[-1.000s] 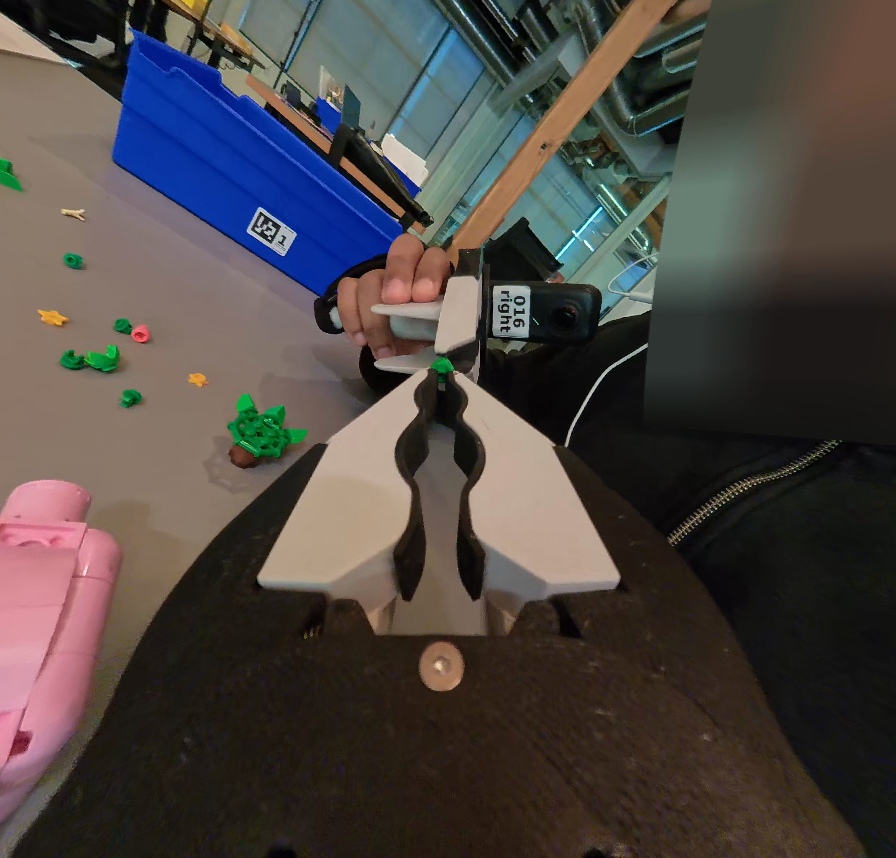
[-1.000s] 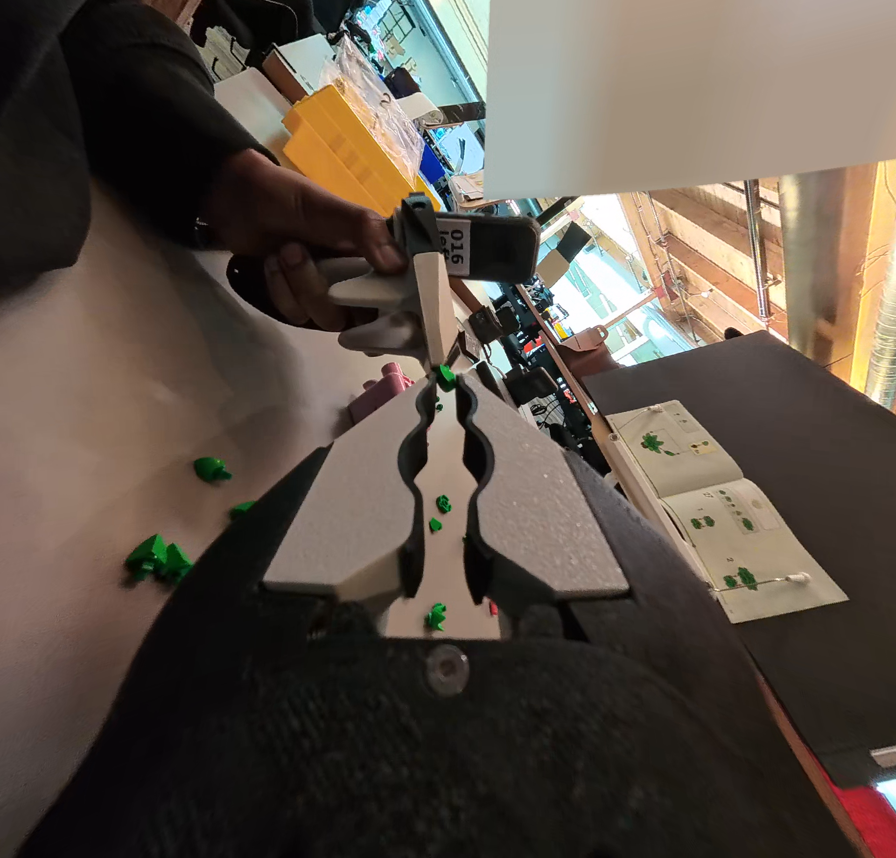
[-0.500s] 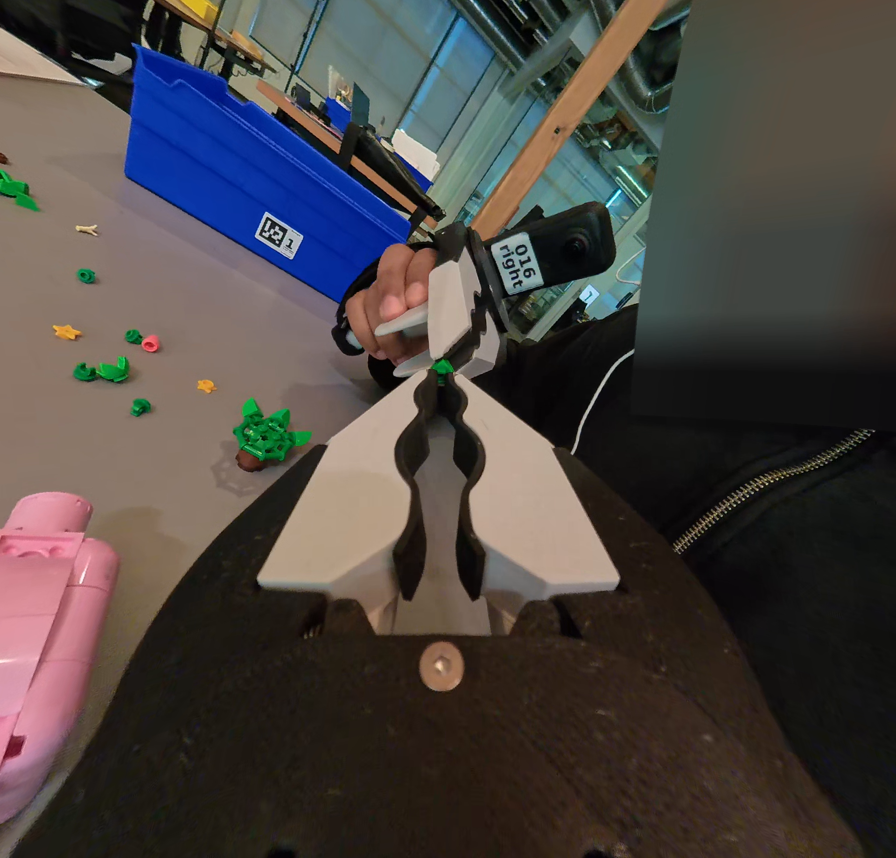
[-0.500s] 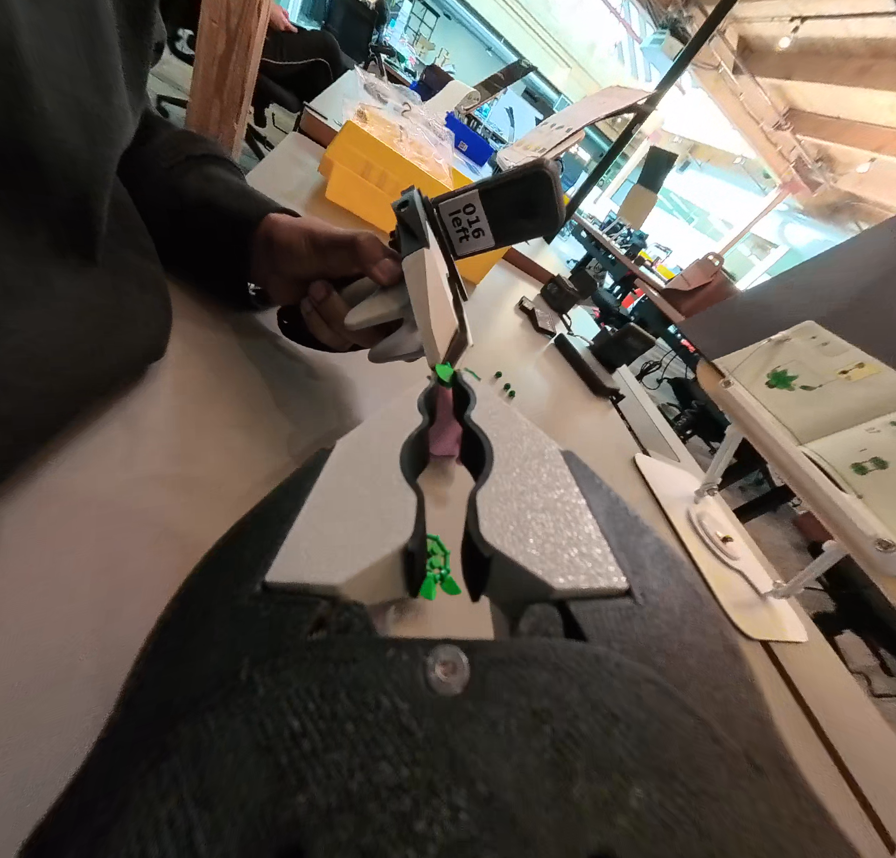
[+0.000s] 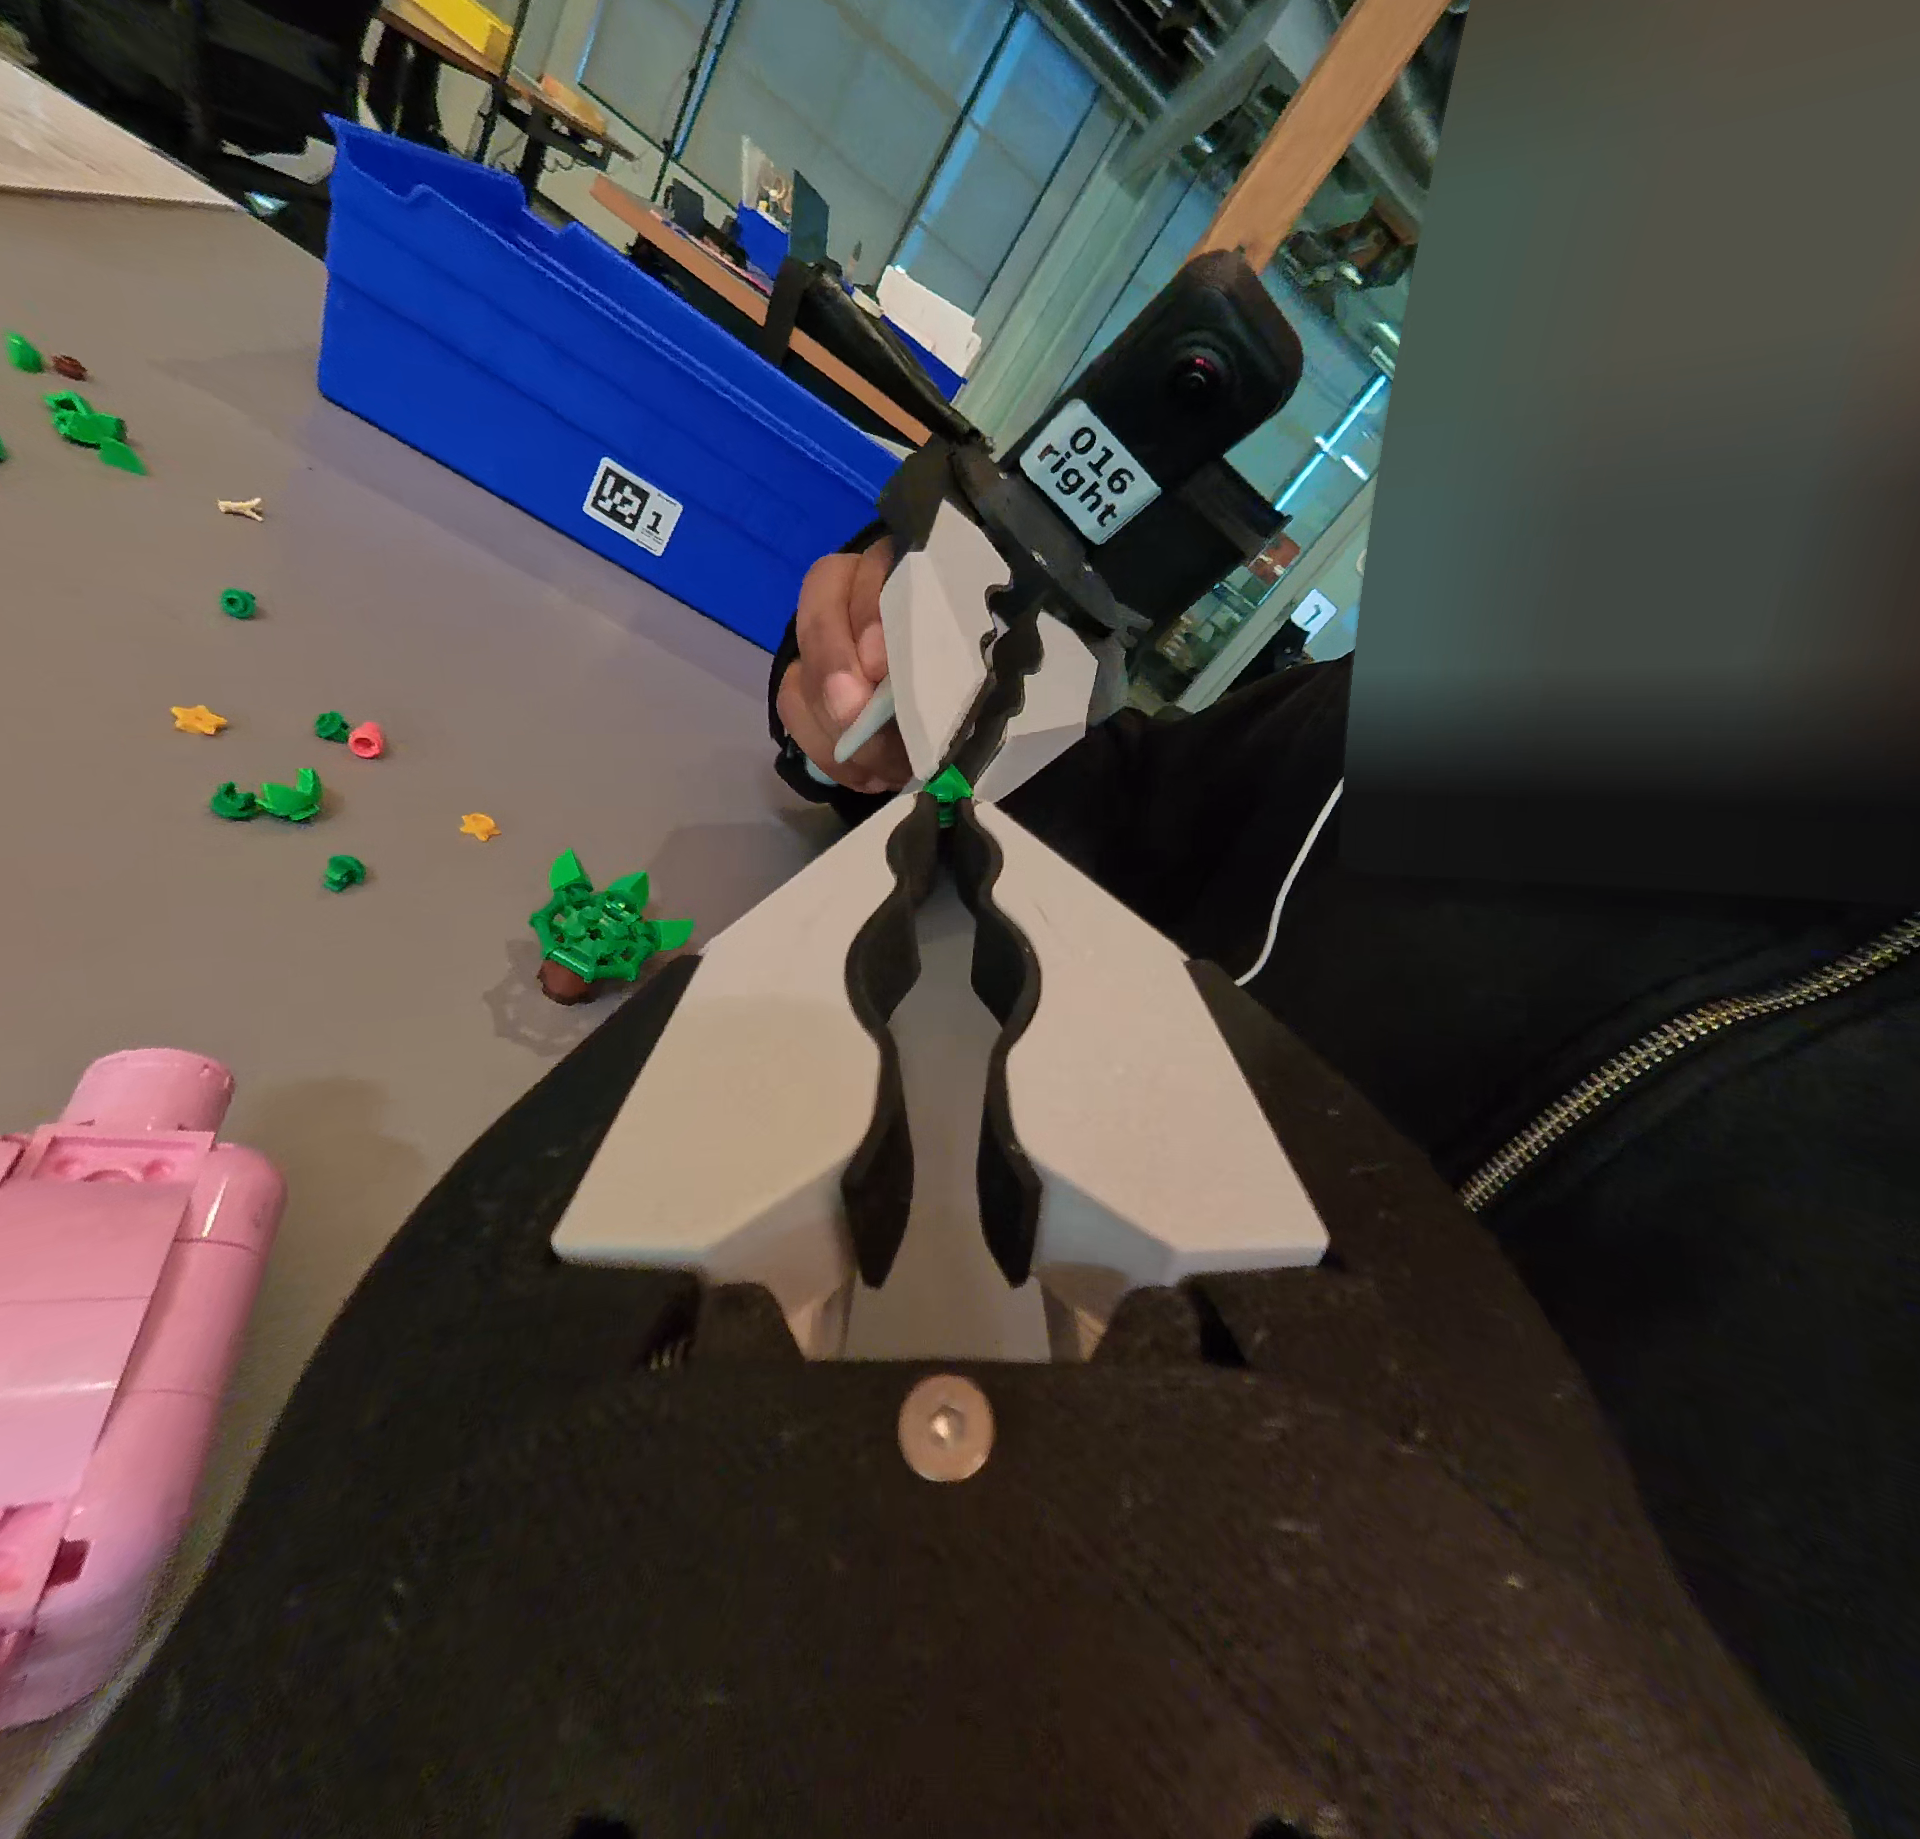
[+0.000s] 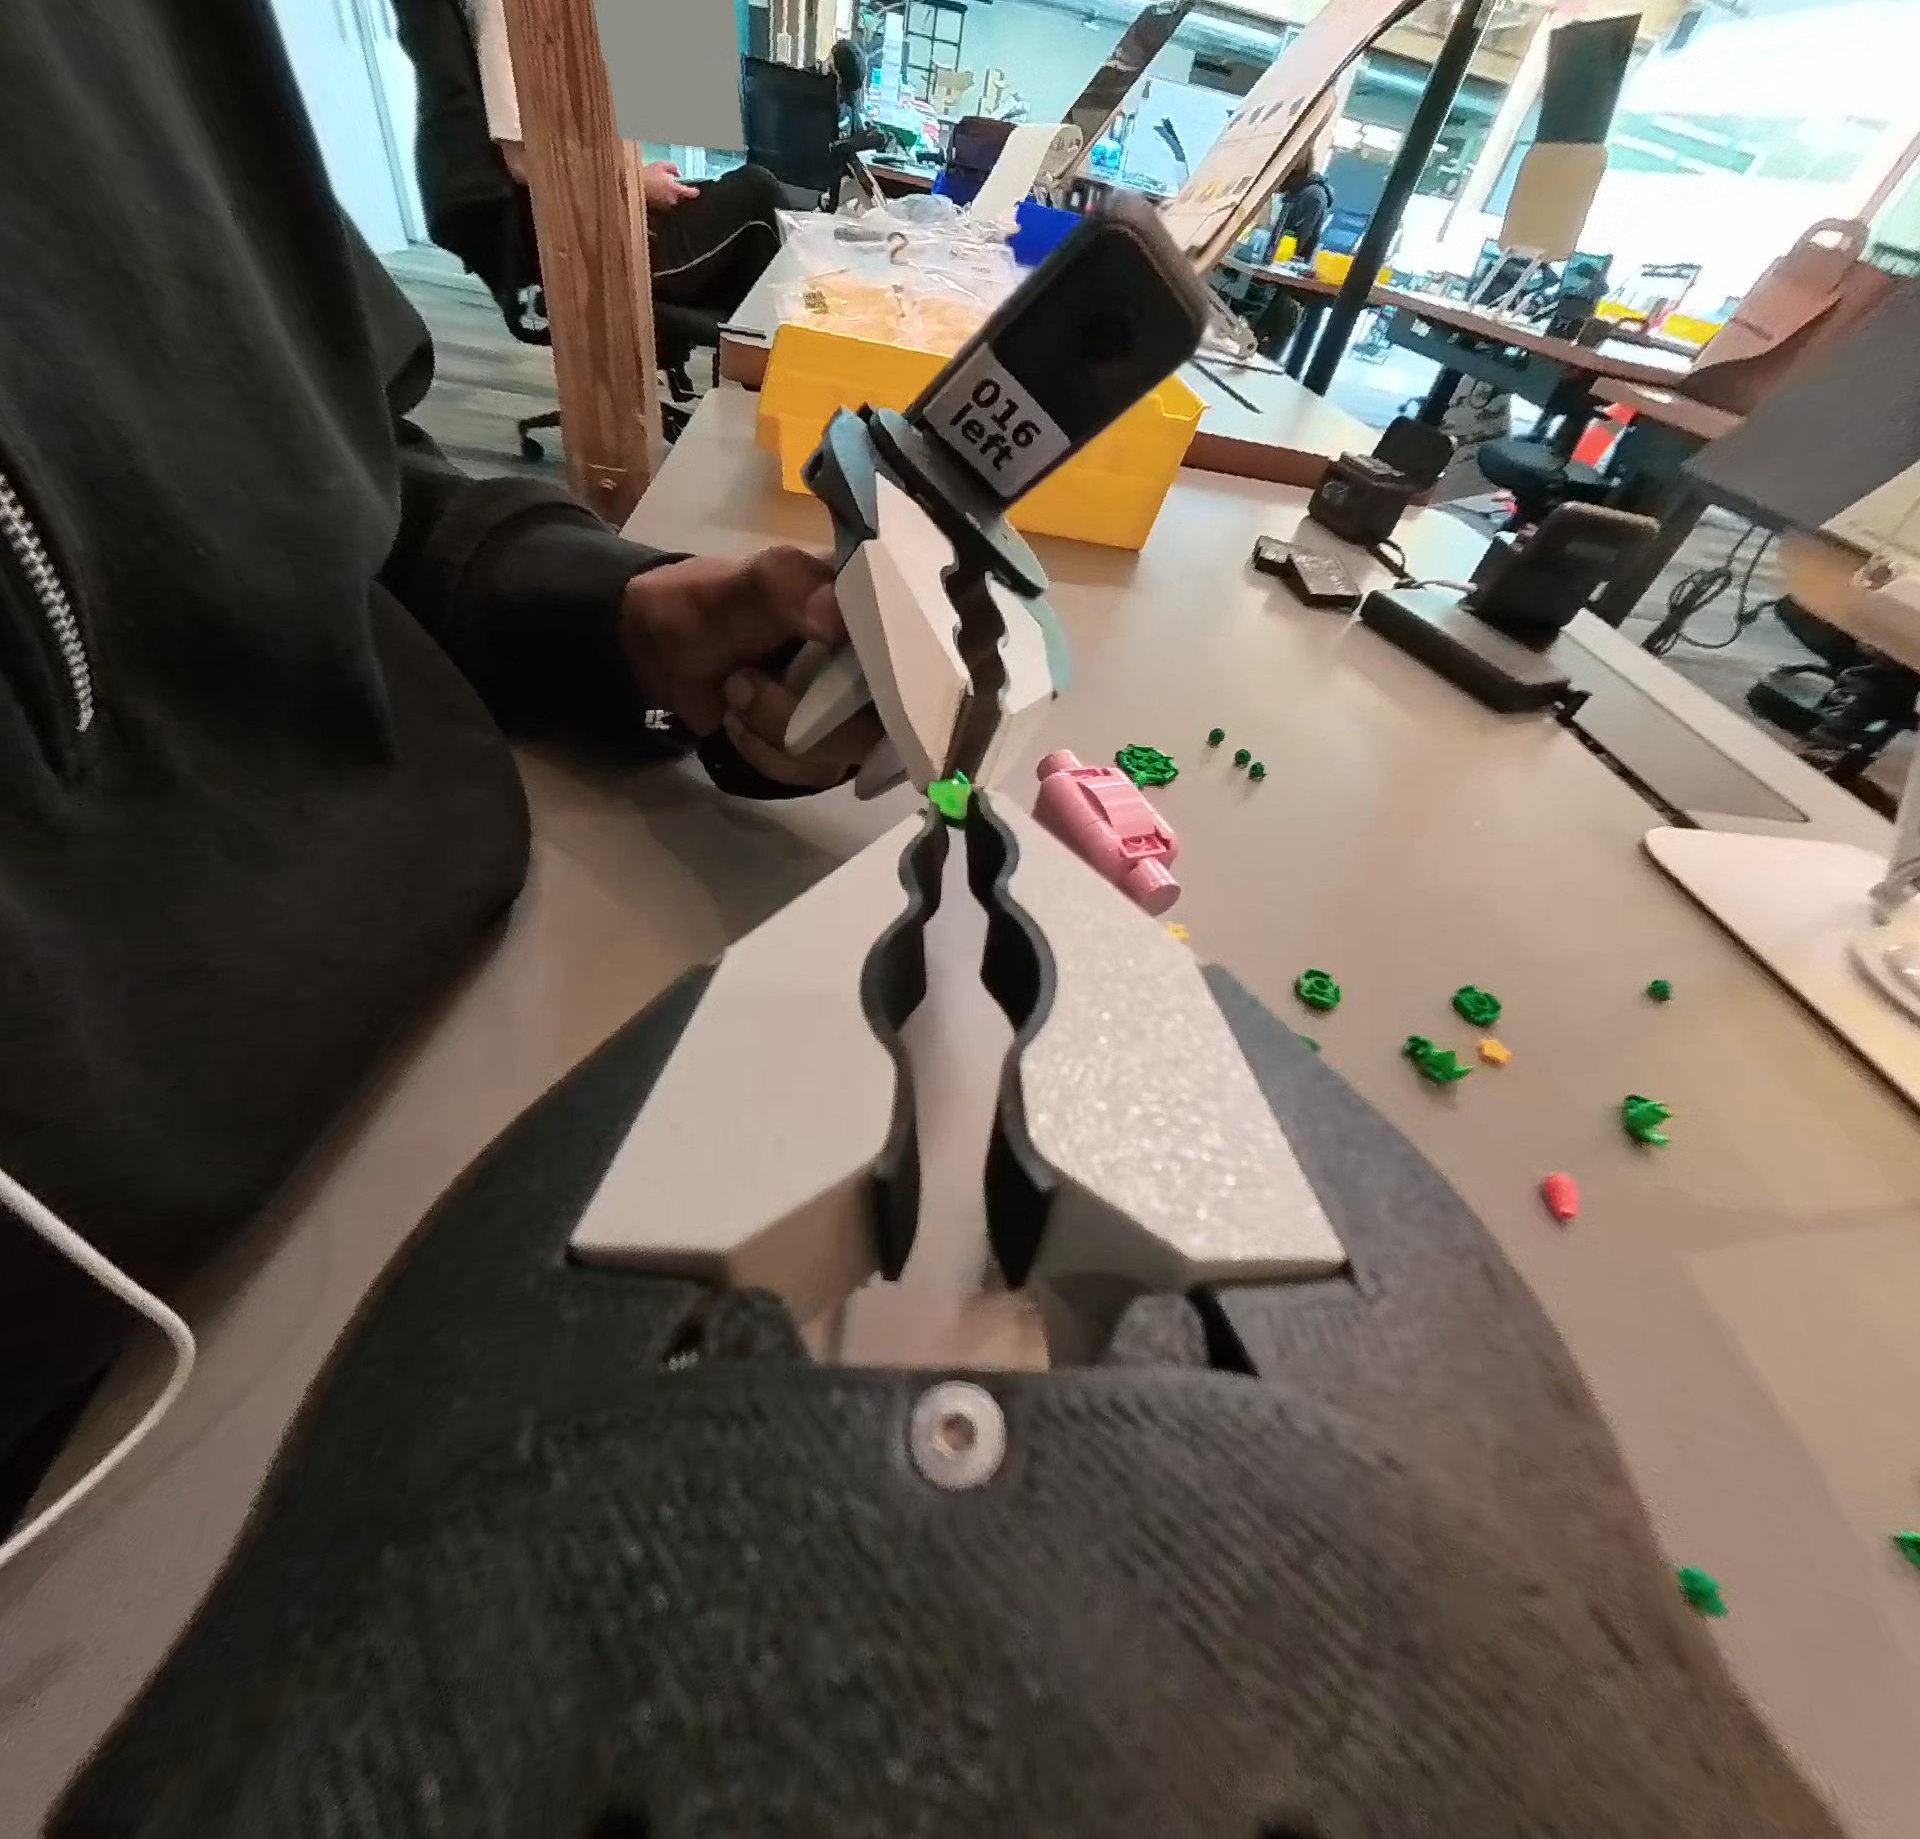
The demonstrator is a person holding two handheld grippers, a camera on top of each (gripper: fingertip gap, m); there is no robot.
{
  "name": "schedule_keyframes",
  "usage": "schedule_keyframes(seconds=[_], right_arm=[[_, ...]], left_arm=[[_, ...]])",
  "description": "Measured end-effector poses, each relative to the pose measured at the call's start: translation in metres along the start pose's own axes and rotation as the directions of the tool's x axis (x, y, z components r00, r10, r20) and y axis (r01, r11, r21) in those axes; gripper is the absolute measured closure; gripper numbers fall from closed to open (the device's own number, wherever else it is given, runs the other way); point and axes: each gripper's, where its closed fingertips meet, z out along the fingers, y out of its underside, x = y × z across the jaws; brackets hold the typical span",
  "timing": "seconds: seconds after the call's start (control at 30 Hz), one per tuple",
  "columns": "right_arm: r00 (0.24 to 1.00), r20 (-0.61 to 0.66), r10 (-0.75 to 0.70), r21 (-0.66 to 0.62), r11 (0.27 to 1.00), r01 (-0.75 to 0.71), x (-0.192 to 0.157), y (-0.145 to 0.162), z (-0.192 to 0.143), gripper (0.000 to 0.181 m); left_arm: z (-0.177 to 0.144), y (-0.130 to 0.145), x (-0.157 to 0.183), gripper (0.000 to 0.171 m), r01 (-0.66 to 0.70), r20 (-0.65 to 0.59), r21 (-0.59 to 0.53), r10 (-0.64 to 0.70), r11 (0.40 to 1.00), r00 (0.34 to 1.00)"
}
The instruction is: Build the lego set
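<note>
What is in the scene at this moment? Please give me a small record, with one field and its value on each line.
left gripper: shut on the small green piece
right gripper: shut on the same small green piece, tip to tip with the left
height: both are held up above the table
loose pieces: green, orange and pink bits scattered on the table
green leafy build: rests on the table
pink build: lies on its side
blue bin: on the table's far side
yellow bin: behind the left gripper

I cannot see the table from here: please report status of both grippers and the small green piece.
Left gripper and right gripper tip to tip above table, both shut on small green lego piece. Nothing in the way.
</note>
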Motion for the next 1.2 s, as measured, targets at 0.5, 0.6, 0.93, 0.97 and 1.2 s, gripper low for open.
schedule_keyframes(seconds=[0.5,0.6,0.93,0.97,1.2], right_arm=[[0.857,0.197,0.477,0.156,0.848,-0.507,0.021,-0.011,-0.005,0.158],[0.688,0.327,0.648,0.076,0.707,-0.703,0.016,-0.008,0.001,0.155],[0.437,0.478,0.762,-0.024,0.508,-0.861,0.008,-0.008,0.002,0.172],[0.429,0.484,0.763,-0.027,0.503,-0.864,0.007,-0.009,0.003,0.173],[0.325,0.52,0.79,-0.076,0.422,-0.903,0.006,-0.009,0.003,0.177]], left_arm=[[-0.013,-0.014,-0.008,0.171,-0.374,0.252,-0.037,0.371,0.927,0.894],[-0.012,-0.013,-0.006,0.171,-0.516,0.317,-0.11,0.522,0.849,0.792],[-0.007,-0.009,-0.003,0.171,-0.597,0.328,-0.169,0.616,0.784,0.716],[-0.006,-0.008,-0.003,0.171,-0.599,0.327,-0.171,0.618,0.782,0.715],[-0.004,-0.006,-0.002,0.171,-0.635,0.334,-0.206,0.663,0.745,0.67]])
